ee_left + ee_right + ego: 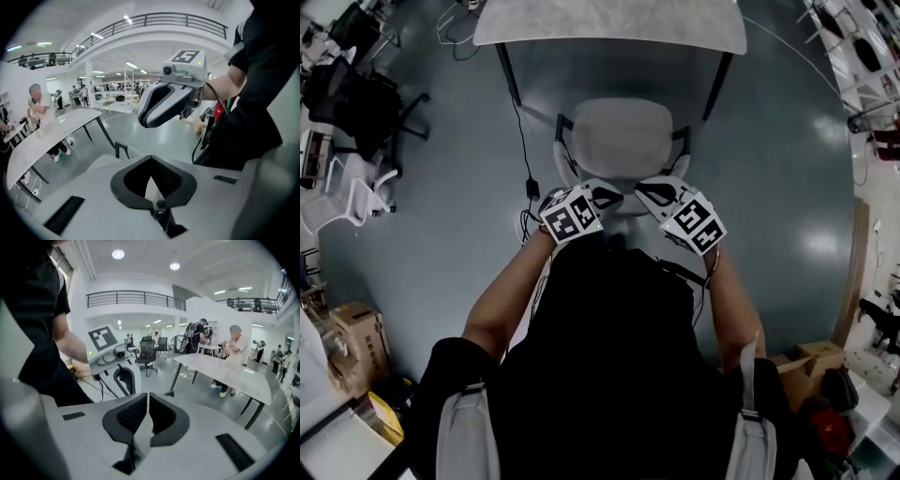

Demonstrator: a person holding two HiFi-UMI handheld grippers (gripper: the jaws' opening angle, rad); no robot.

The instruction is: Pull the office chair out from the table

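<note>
Holds left tongs (605,196) and right tongs (655,192) side by side, close in front of the chest, raised over the near end of the office chair (622,139). Shows both pairs pressed together, tips meeting, pinching nothing. Places the office chair on the grey floor (769,169) between the person and the bench (609,26), seat just clear of the bench's near edge.

The floor (441,216) is glossy and smooth and reflects the lamps. The counter (609,21) top looks matt and pale; its legs (508,73) look like dark metal. The chair (622,136) seat seems matt grey cloth. The left hand-held gripper (151,157) has a smooth pale plastic shell and dark, finely textured pads (167,180).
</note>
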